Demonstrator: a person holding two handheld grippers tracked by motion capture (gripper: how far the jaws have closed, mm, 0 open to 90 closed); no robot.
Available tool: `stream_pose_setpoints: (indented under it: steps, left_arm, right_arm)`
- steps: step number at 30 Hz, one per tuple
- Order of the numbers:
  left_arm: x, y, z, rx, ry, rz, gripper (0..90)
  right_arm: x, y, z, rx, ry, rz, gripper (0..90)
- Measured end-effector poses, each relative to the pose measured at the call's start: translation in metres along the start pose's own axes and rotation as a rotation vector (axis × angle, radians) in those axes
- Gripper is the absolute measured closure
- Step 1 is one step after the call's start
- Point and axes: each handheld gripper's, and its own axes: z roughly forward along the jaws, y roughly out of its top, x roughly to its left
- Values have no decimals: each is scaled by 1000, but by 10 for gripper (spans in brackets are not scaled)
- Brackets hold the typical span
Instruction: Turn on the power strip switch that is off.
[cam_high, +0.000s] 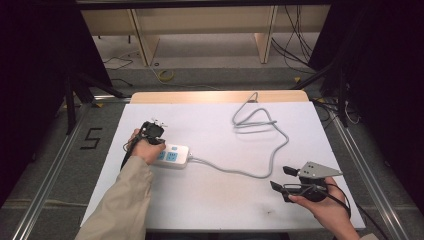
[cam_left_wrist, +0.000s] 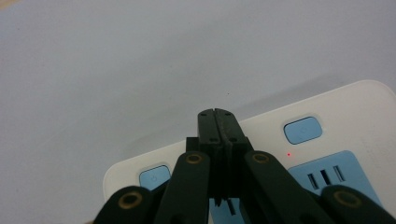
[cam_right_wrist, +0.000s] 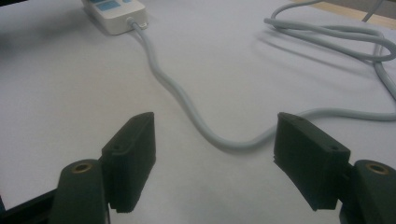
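Note:
A white power strip (cam_high: 174, 155) with blue sockets lies on the white table sheet (cam_high: 215, 200), left of centre. Its grey cable (cam_high: 235, 171) runs right and loops at the back (cam_high: 254, 121). My left gripper (cam_high: 156, 139) is over the strip's left end. In the left gripper view that gripper (cam_left_wrist: 218, 117) is shut with nothing between its jaws, and its tips are above the strip's (cam_left_wrist: 359, 105) white top between two blue switches (cam_left_wrist: 302, 129). Whether they touch it I cannot tell. My right gripper (cam_high: 280, 178) stands open at the front right, and nothing lies between its jaws (cam_right_wrist: 215, 154). The cable (cam_right_wrist: 187, 105) curves just ahead of them.
A small red light (cam_left_wrist: 288, 154) glows on the strip beside a blue socket (cam_left_wrist: 327, 175). The strip's cable end (cam_right_wrist: 116, 16) shows far off in the right gripper view. Wooden shelving (cam_high: 200, 30) and floor cables (cam_high: 295, 45) lie beyond the table's back edge.

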Motion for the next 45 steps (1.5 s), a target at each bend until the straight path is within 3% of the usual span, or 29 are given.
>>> stream_pose_setpoints:
  steps: [8,24,29,34,37,41,45]
  left_arm:
    - [3,1,-7,-52,-13,-24,896]
    - [1,0,-31,-134,-53,-14,846]
    - [0,-1,-37,-163,-85,-9,755]
    - [-1,-4,-43,-208,-92,11,558]
    - [1,-6,-47,-235,-76,20,443]
    - [2,-9,-52,-228,-79,-9,327]
    - [0,-12,-57,-254,-104,-34,239]
  right_arm:
    - [0,0,1,0,3,4,300]
    - [0,0,1,0,5,8,300]
    - [-1,0,1,0,4,9,300]
    - [-1,0,3,8,4,10,300]
    - [0,0,4,8,7,6,300]
    - [-1,0,4,7,6,8,300]
    - [-1,0,4,9,9,6,300]
